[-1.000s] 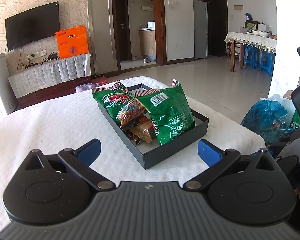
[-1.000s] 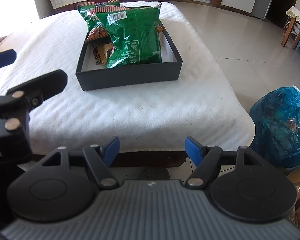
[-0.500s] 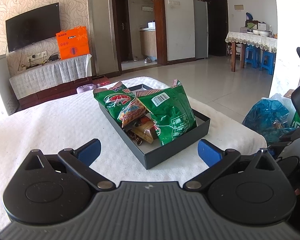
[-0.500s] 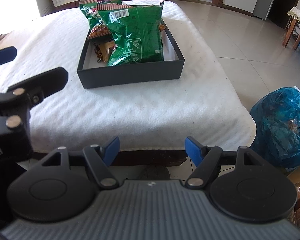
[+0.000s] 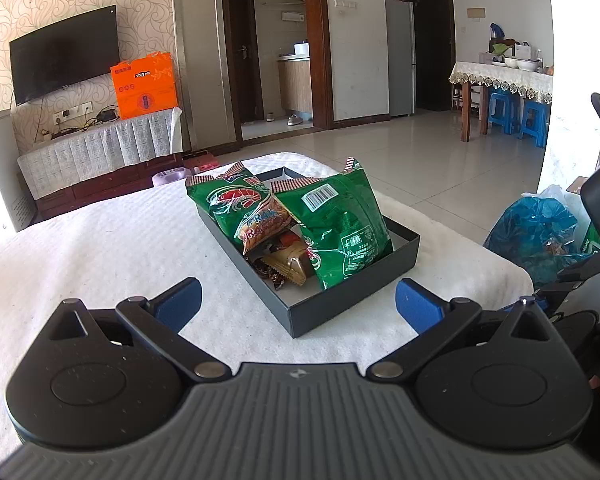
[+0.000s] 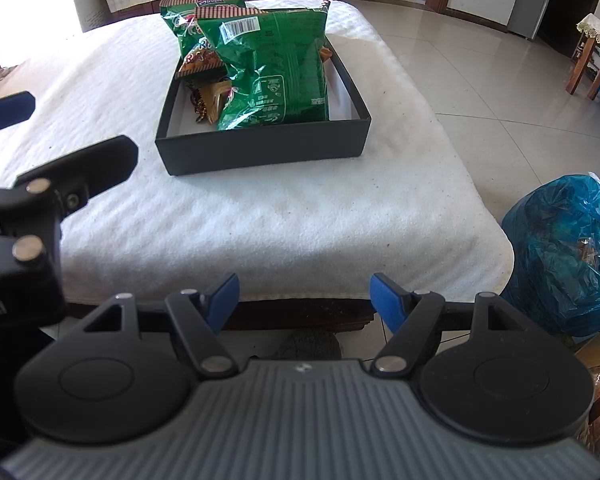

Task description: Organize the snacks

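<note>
Snack box (image 6: pixel 260 148), long axis fwd, away from tongs (image 6: pixel 304 296).

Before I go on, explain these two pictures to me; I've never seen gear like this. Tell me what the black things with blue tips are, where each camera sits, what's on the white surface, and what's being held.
They are two hand-held grippers, each carrying a camera that looks along its fingers. One picture is from the left gripper, the other from the right gripper, which also sees its partner at the left edge. Both are open and hold nothing. On the white cloth stands a black box holding two green snack bags and smaller wrapped snacks. A blue plastic bag sits beside the table.
</note>
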Available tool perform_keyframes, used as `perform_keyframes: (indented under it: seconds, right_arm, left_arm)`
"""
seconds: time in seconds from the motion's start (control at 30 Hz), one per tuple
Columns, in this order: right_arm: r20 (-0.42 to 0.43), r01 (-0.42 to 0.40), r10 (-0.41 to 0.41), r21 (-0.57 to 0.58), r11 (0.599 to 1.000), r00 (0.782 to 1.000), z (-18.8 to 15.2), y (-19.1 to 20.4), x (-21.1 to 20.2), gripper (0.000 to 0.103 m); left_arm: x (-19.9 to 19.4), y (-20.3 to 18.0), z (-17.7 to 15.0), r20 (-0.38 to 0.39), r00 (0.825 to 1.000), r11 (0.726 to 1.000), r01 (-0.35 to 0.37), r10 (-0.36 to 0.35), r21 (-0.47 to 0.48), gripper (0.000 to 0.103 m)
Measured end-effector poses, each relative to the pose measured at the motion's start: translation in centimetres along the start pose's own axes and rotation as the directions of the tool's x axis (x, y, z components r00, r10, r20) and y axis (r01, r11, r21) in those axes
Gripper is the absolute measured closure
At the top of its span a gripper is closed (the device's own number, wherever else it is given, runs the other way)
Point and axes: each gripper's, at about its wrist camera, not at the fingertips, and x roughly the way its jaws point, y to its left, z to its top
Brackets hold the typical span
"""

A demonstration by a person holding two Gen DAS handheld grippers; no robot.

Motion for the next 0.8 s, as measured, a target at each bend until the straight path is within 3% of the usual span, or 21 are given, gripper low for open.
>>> perform_keyframes:
  seconds: [0.8]
  right_arm:
    - [-0.001, 0.000, 0.000, 0.000, 1.000, 1.000, 0.01, 0.05, 0.00, 0.029]
  left_arm:
    - [0.01, -0.03, -0.10, 0.000, 1.000, 1.000, 0.000, 0.000, 0.006, 0.000]
